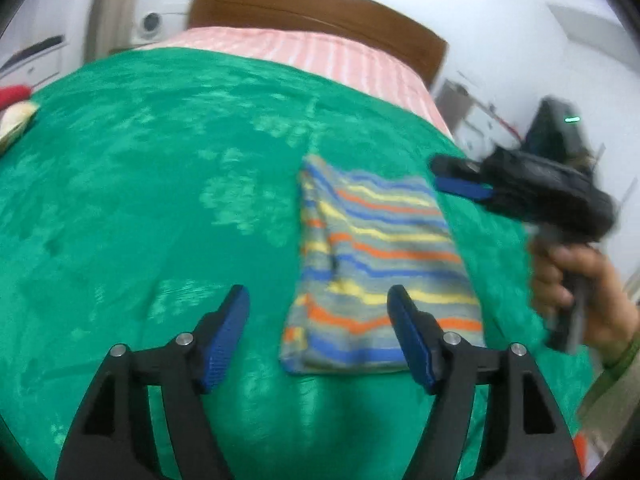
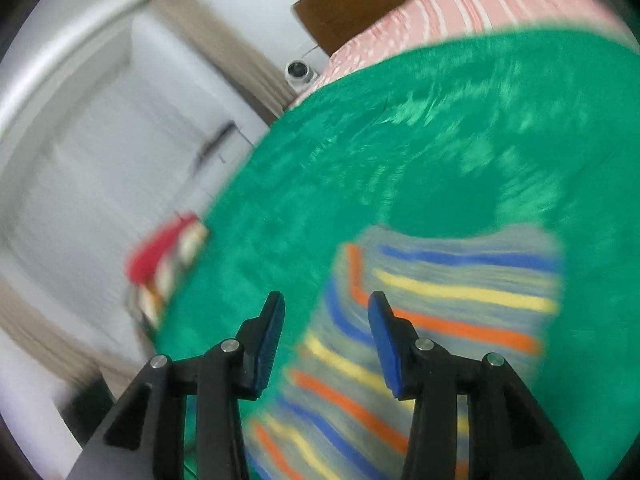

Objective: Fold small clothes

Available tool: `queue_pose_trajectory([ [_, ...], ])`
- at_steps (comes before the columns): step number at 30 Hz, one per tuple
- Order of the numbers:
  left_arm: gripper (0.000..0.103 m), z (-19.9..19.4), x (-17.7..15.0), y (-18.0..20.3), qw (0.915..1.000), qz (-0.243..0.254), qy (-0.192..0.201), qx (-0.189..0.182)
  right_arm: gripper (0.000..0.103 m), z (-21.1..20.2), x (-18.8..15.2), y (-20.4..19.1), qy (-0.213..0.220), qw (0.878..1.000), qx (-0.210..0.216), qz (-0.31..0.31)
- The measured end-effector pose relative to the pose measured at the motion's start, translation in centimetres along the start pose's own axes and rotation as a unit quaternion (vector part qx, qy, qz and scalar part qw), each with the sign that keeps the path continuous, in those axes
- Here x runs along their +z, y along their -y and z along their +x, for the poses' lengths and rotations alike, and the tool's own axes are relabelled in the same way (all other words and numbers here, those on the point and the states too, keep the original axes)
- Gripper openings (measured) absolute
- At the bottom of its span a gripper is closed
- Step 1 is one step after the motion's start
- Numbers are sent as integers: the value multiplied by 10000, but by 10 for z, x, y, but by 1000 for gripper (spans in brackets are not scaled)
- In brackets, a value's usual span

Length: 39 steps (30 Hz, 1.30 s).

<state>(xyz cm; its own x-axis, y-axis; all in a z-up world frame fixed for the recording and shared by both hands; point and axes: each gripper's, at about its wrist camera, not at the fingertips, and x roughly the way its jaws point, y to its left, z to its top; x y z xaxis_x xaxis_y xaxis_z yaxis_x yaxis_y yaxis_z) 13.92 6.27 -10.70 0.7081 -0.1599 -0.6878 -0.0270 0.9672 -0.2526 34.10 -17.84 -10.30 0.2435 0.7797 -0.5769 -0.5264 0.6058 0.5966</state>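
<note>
The striped garment (image 1: 372,264) lies flat on the green bed cover (image 1: 160,200), already folded into a neat rectangle with grey, blue, yellow and orange stripes. It sits toward the right side of the bed, nearer to the foot edge where I stand than to the pink striped sheet (image 1: 320,56) and the wooden headboard (image 1: 312,4) at the far end. Along its left side I see a doubled layer, so I judge that at least one fold is made.

My left gripper (image 1: 318,330) hovers just above the near edge of the garment, its fingers wide apart and holding nothing. My right gripper (image 1: 460,178) is in the air near the far right corner of the garment; in its own view its fingers (image 2: 382,340) stand open and empty over the stripes. Both views are blurred, so I cannot say the exact height.

I think the step in hand is the end of one fold, with both tools free of the cloth. The next move calls either for one more fold, pinching two corners of one short edge and carrying them over to the opposite edge, or for setting this piece aside. A red and white cloth (image 2: 168,256) waits at the left edge of the bed.
</note>
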Motion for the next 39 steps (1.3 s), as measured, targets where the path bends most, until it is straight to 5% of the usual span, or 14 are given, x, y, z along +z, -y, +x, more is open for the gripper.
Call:
queue_pose_trajectory([
  [2,52,14,-2,3,9989,244,-244,304,45,-22,-21,-11,-140,9983,-219,-530],
  [3,18,31,-2,1,9968,231,-506,576,45,-30,-37,-17,-225,9969,-214,-721],
  [5,13,54,-6,-18,9937,-98,-889,680,45,-34,-78,-21,-510,9942,-121,-943],
  [8,19,48,-8,-25,9936,-141,-881,693,37,-6,-143,1,-1309,9854,-714,-818],
  [10,26,28,-7,-24,9938,-176,-810,735,37,-30,-154,2,-801,9924,-763,-542],
  [11,32,18,-7,-24,9943,-164,-721,771,42,-42,-157,1,-672,9929,-903,-387],
  [13,74,-4,-10,-24,9947,-60,-567,853,66,-76,-169,-2,-95,9947,-1022,-83],
  [14,81,-15,-12,-26,9950,-12,-474,880,82,-94,-177,-2,214,9945,-1023,33],
  [15,88,-24,-15,-28,9949,47,-386,934,87,-112,-190,-1,517,9926,-1082,164],
  [21,92,-26,-33,-52,9898,300,-309,1361,89,-148,-243,13,847,9756,-1988,391],
  [27,102,-4,-63,-77,9886,177,-242,1473,97,-144,-258,28,768,9563,-2796,370],
  [39,103,-3,-72,-73,9864,380,-100,1596,103,-125,-271,36,803,9538,-2891,129],
])
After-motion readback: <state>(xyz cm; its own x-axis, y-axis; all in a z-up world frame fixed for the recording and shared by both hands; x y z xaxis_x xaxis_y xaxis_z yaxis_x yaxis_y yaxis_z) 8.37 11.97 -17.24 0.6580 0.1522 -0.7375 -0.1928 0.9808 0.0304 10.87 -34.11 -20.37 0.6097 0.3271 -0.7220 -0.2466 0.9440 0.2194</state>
